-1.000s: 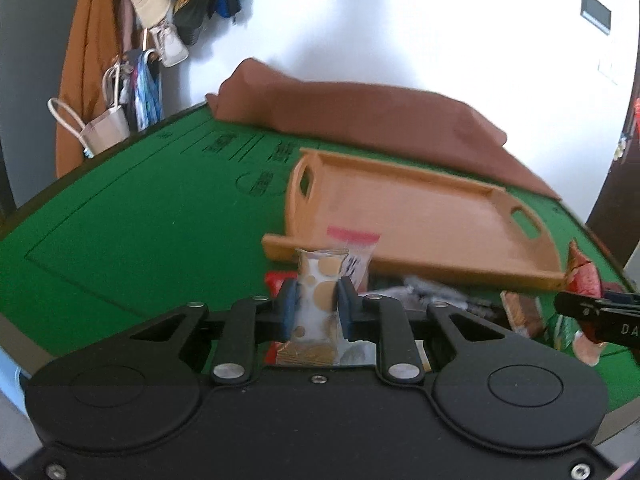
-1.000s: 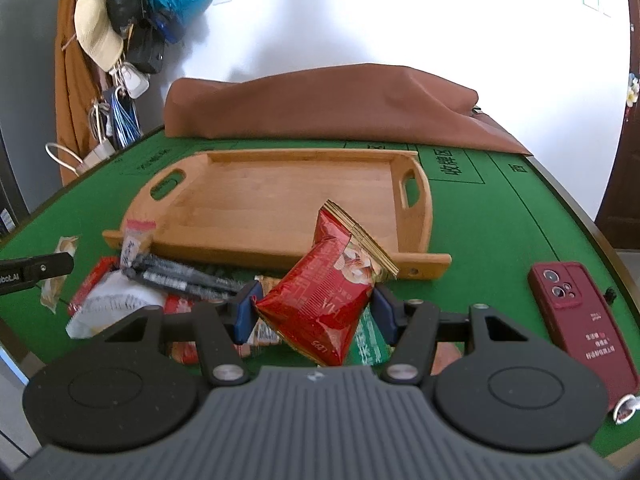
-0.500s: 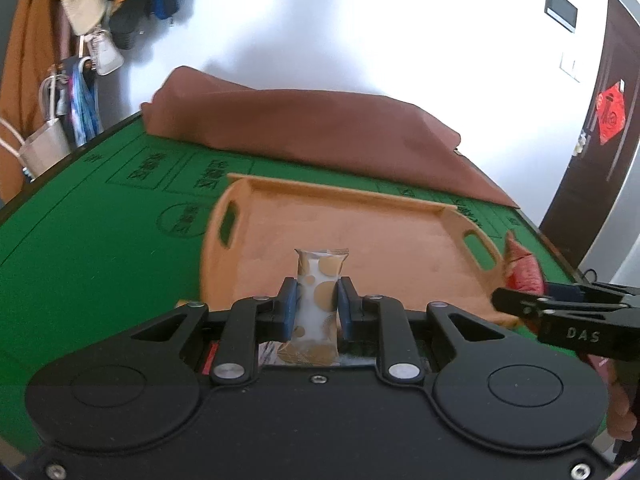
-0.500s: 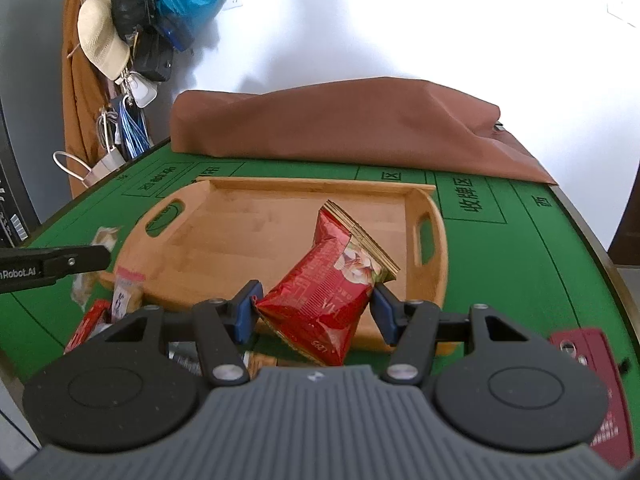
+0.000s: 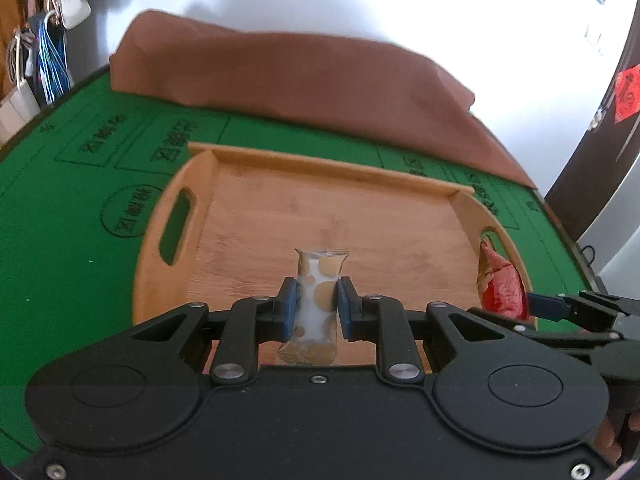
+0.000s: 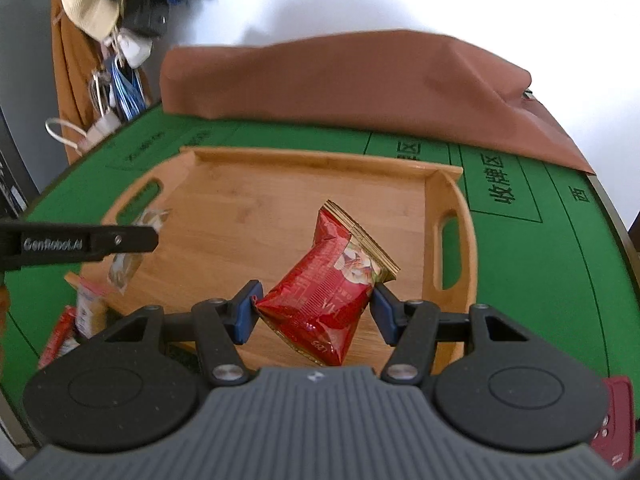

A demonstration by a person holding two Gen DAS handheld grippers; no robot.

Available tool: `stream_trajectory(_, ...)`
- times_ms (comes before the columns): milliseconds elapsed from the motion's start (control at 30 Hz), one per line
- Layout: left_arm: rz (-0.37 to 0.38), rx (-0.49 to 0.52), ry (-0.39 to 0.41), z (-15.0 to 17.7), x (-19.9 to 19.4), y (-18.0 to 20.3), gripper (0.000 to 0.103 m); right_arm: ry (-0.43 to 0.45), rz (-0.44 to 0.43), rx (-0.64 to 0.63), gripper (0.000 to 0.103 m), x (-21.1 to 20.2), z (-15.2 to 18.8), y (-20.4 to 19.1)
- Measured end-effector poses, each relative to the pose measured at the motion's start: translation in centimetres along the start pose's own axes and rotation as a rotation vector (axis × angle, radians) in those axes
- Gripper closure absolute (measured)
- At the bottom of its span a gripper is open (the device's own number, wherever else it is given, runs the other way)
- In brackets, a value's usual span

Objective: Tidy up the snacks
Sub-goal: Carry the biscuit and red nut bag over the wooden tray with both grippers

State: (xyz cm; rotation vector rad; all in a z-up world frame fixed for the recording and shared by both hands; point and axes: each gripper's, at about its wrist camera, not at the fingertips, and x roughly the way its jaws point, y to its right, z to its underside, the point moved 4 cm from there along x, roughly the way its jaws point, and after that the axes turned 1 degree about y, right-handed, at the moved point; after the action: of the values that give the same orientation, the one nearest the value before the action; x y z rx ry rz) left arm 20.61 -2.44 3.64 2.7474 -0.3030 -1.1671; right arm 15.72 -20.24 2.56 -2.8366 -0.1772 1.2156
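Left gripper (image 5: 318, 304) sits low centre in its own view, jaws pinched tight on a small spotted packet (image 5: 319, 298), white with gold dots, held upright with its crimped top poking above the pads. Behind it the tray (image 5: 320, 216) fills the middle of the frame, wooden, bare boards showing, a handle slot at its left end and another at its right. At the right edge of that view the right gripper comes in from the side, and the red bag (image 5: 502, 286) shows just over the tray's right rim. In the right wrist view, the right gripper (image 6: 314, 308) is low centre, jaws spread fairly wide and clamped on both sides of the red bag (image 6: 332, 284), which sits tilted, gold crimped end up toward the centre of the frame. The tray (image 6: 248, 204) lies directly beyond it on the green table (image 6: 532, 264). At the left edge, the left gripper's black finger reaches across, and the spotted packet (image 6: 126, 264) hangs below it over the tray's left end. Lower left, more snacks (image 6: 86, 308) lie loose on the table beside the tray. A brown cloth (image 6: 360, 80) is bunched along the top, and a dark red phone (image 6: 614, 420) peeks in at lower right.
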Motion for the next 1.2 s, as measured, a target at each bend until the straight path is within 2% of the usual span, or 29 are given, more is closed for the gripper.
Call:
stream_trajectory(533, -0.068, 0.021, -0.068, 0.4, 5.4, 0.6, 0.082, -0.066, 0.019, -0.062, 0.042, 3.4, 0.0, -0.7)
stream_trajectory(1200, -0.092, 0.059, -0.067, 0.8, 6.3, 0.9, 0.082, -0.080, 0.032, -0.061, 0.040, 4.3, 0.1, -0.4)
